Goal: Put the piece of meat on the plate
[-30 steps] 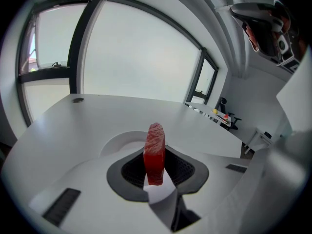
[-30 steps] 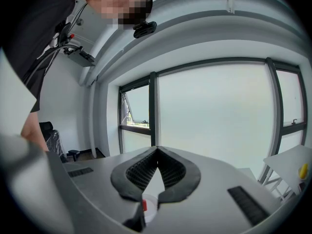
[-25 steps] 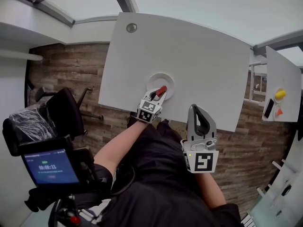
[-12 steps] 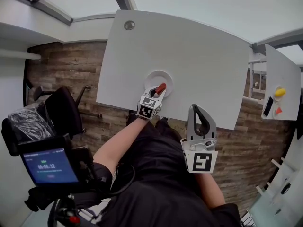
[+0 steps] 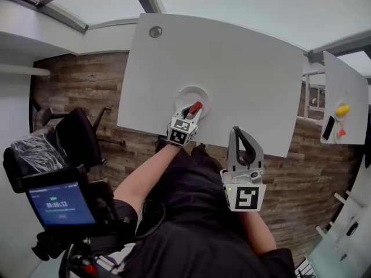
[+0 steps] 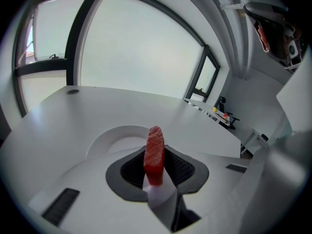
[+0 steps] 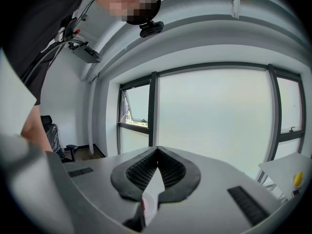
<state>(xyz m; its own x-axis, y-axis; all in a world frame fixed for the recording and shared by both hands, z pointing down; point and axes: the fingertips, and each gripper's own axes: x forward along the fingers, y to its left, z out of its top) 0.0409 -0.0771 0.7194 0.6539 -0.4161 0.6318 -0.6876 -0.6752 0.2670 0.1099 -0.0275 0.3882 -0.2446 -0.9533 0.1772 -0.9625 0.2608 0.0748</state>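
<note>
Head view: the left gripper (image 5: 190, 112) is reaching over the near edge of the white counter (image 5: 243, 62). Its fingers are pinching the red piece of meat (image 5: 196, 106) over the near side of the round white plate (image 5: 191, 96). The right gripper (image 5: 240, 132) is hovering at the counter's near edge, well apart from the plate.

Left gripper view: the fingers are clamping the lower end of the meat, which is standing upright between them. The plate is lying just beyond and below.

Right gripper view: the fingers are meeting at their tips with nothing between them, pointing toward the windows (image 7: 214, 116).
</note>
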